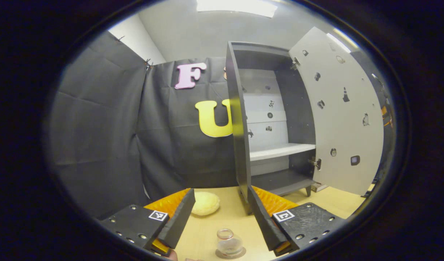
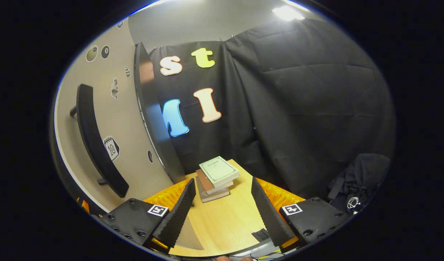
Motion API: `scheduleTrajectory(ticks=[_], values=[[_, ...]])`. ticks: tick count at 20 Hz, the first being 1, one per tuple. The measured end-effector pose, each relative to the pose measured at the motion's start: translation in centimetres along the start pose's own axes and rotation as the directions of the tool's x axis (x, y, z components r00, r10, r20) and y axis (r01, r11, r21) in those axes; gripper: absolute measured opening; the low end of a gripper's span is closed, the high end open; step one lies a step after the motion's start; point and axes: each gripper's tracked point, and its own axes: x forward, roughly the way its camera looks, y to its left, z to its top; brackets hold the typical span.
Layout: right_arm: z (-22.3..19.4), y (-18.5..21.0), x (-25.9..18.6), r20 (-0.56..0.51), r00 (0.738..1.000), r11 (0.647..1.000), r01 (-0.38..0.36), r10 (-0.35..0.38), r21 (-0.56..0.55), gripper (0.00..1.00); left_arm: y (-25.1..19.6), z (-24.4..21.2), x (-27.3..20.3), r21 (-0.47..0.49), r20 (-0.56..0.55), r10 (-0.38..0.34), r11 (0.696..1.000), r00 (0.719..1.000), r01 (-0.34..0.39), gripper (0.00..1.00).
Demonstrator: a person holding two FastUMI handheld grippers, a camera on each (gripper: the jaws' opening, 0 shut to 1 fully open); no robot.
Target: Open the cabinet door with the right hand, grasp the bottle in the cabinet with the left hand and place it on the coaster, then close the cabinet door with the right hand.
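Bottle point(image 1: 229, 242) sitting on coaster point(image 1: 230, 253), apparently near tabletop's point(image 1: 229, 210) front edge; cabinet door point(image 1: 339, 116) standing open; both grippers point(image 1: 222, 217) point(image 2: 222, 214) gaping empty.

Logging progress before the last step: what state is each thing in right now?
Cabinet door: swung wide open.
Cabinet: shelves bare.
Bottle: upright on the coaster, uncapped.
Left tongs: open, holding nothing.
Right tongs: open, holding nothing, beside the door's handle.

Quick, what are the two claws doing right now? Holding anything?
Left claw: open, holding nothing; the bottle sits on the coaster.
Right claw: open, holding nothing, beside the open cabinet door.
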Motion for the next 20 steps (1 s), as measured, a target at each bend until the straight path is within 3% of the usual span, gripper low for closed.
scheduleTrajectory(ticks=[6,11,16,20], values=[[4.4,2.0,-0.3,0.086,0.991,0.994,-0.105,0.107,-0.028,0.98,-5.4,7.0,-2.9,-0.056,0.013,0.019,0.998,1.000,-0.018,0.87],[6.7,4.7,-0.7,0.113,0.960,0.967,-0.253,0.256,-0.043,0.98,-12.1,8.0,-2.7,-0.133,-0.018,-0.062,0.989,0.998,0.059,0.87],[8.0,6.5,-1.5,0.118,0.940,0.943,-0.304,0.321,-0.137,0.98,-15.7,7.4,-3.3,-0.067,-0.058,-0.086,0.994,0.995,0.082,0.87],[8.7,6.7,-1.9,0.125,0.944,0.944,-0.281,0.304,-0.174,0.98,-17.0,6.7,-3.9,-0.081,-0.083,-0.124,0.990,0.989,0.117,0.90]])
